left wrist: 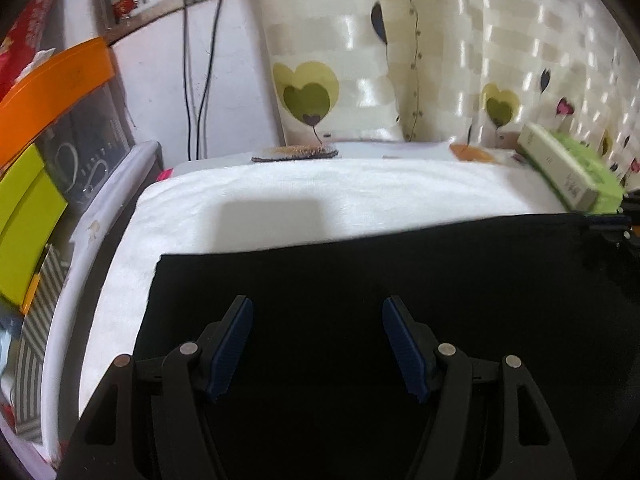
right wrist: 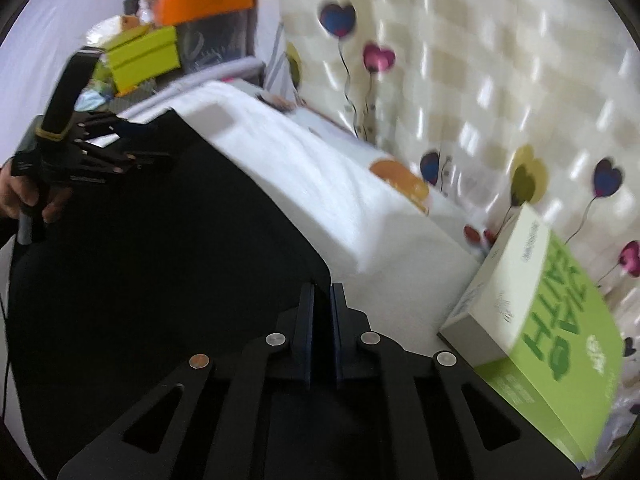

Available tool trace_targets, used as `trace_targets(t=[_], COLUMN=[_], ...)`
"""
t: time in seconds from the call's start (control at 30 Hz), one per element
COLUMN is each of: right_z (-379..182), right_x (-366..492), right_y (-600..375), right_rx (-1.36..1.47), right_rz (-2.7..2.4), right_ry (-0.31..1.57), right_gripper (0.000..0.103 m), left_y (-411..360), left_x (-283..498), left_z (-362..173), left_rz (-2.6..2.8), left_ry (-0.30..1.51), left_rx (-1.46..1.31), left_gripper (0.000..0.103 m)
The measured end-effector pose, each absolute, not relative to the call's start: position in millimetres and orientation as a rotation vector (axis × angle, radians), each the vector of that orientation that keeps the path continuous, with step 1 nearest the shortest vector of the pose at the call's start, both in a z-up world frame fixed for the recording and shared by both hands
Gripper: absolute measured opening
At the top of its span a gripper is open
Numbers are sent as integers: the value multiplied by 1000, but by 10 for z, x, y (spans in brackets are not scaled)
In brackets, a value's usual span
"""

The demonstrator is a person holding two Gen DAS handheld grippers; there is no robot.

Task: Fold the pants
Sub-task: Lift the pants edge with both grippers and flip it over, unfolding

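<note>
Black pants point(left wrist: 360, 276) lie spread flat on a white fluffy cloth point(left wrist: 280, 200). In the left wrist view my left gripper point(left wrist: 317, 312) hovers open over the near left part of the pants, nothing between its blue pads. The right wrist view has my right gripper point(right wrist: 323, 294) shut on the far right corner of the pants point(right wrist: 180, 240), with dark fabric pinched in the narrow gap. That gripper also appears at the right edge of the left view point(left wrist: 614, 228). A hand point(right wrist: 24, 192) holds the left gripper point(right wrist: 148, 142) over the pants' left side.
A green and white box point(right wrist: 540, 328) stands right beside the right gripper at the cloth's edge. A heart-patterned curtain point(left wrist: 400, 60) hangs behind. Orange and lime boxes point(left wrist: 32, 140) are stacked at the left. A round brown mat point(left wrist: 296, 153) and an orange patch point(right wrist: 400, 180) lie at the back.
</note>
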State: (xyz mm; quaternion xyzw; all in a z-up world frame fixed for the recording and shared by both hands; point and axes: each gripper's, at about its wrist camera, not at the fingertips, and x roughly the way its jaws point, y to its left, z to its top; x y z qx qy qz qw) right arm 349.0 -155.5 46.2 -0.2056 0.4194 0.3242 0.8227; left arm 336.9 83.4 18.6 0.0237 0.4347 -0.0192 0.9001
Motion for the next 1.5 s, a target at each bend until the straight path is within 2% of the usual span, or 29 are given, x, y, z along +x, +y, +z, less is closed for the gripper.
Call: trace_targets(t=[0.3, 0.47, 0.67, 0.93, 1.07, 1.1, 1.13, 1.17, 1.33, 1.5], right_z=[826, 663, 232, 308, 489, 509, 526, 534, 492, 444], right_x=[2237, 1573, 1125, 1025, 947, 923, 895, 861, 784, 714], right_y=[-1549, -1492, -1581, -1792, -2095, -2149, -2224, -2310, -2596, -2718], right_rx=[-513, -525, -410, -190, -67, -53, -32, -7, 117, 190], right_rz=[715, 713, 709, 647, 547, 520, 481, 445, 360, 335], right_ry=[763, 775, 880, 876, 811, 797, 781, 768, 755, 751], right_gripper=[7, 7, 8, 19, 20, 29, 41, 45, 46, 46], left_y=[949, 1117, 1266, 948, 686, 629, 562, 501, 281, 299], left_x=[2465, 1854, 1572, 1954, 2327, 2416, 2516, 2620, 2941, 2901], left_z=[547, 601, 470, 660, 597, 572, 539, 500, 303, 139], left_rz=[-97, -100, -44, -39, -7, -4, 4, 22, 140, 268], left_ry=[806, 769, 811, 821, 851, 860, 871, 885, 964, 1000], left_rx=[-115, -231, -283, -197, -141, -133, -116, -99, 16, 77], left_gripper=[70, 70, 70, 70, 70, 70, 70, 70, 70, 72])
